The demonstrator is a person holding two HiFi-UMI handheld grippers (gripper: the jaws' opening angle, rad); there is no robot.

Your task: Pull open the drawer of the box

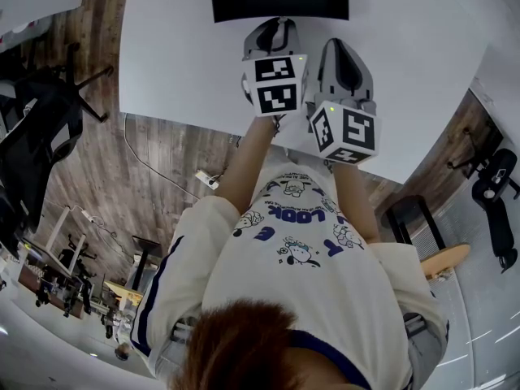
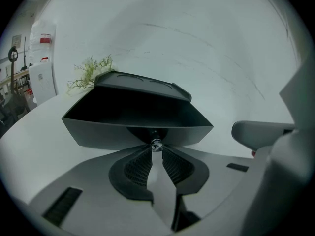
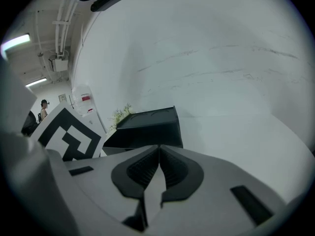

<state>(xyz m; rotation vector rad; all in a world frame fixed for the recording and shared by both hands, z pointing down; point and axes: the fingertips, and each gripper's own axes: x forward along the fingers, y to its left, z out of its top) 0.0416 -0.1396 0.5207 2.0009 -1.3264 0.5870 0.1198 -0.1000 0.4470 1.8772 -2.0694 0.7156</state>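
two grippers before the box, its drawer standing open

we have the left gripper [image 2: 156,150] clenched on the small knob [image 2: 156,143] at the middle of the drawer [image 2: 133,132]. the drawer's front wall juts well out of the black box [image 2: 142,85] towards us, and its dark hollow lies open on top. the right gripper [image 3: 158,149] is held just beside the left one, to the right of the drawer and short of the box, its jaws pressed together on nothing. the box sits at the far side of the white table [image 1: 179,63]. bare tabletop spreads wide to the box's left and right. the table's near edge runs behind both grippers, on the side away from the box. a green sprig [image 2: 91,72] pokes out behind the box's left corner.
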